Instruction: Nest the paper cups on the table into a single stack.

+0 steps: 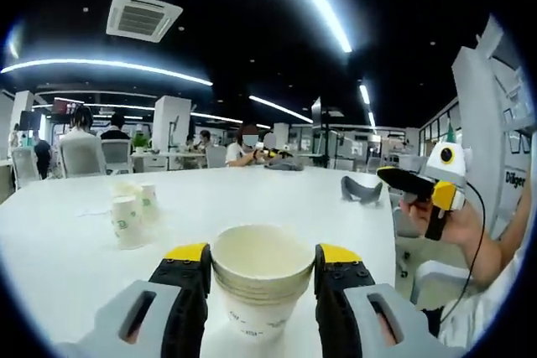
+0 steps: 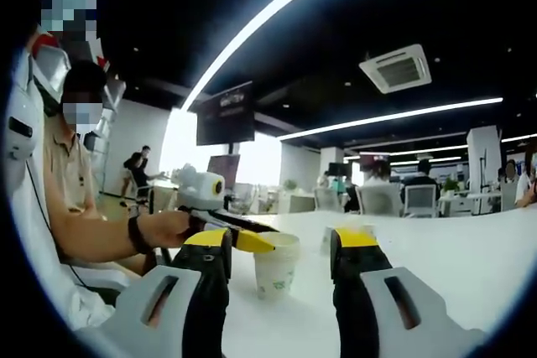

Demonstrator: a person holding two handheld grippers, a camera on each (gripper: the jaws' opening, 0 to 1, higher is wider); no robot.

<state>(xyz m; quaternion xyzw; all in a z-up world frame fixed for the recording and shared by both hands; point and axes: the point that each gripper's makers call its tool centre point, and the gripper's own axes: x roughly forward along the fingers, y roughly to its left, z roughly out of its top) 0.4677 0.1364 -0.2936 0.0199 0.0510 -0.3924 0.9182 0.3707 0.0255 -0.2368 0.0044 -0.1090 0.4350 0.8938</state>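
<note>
Cups (image 1: 262, 278), nested, sit clamped between the left gripper (image 1: 262, 264) jaws near the table (image 1: 50, 241) edge; two more cups (image 1: 134, 211) stand at ten o'clock. Right gripper (image 2: 282, 245) gapes, grasping nothing.

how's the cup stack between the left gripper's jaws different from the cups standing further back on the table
The nested stack of white paper cups sits between the left gripper jaws, several rims layered together; the loose white paper cups with green print stand free on the white table, untouched. The stack is close to the camera, its open mouth visible; the loose cups are further off, showing their sides. All stand upright.
</note>
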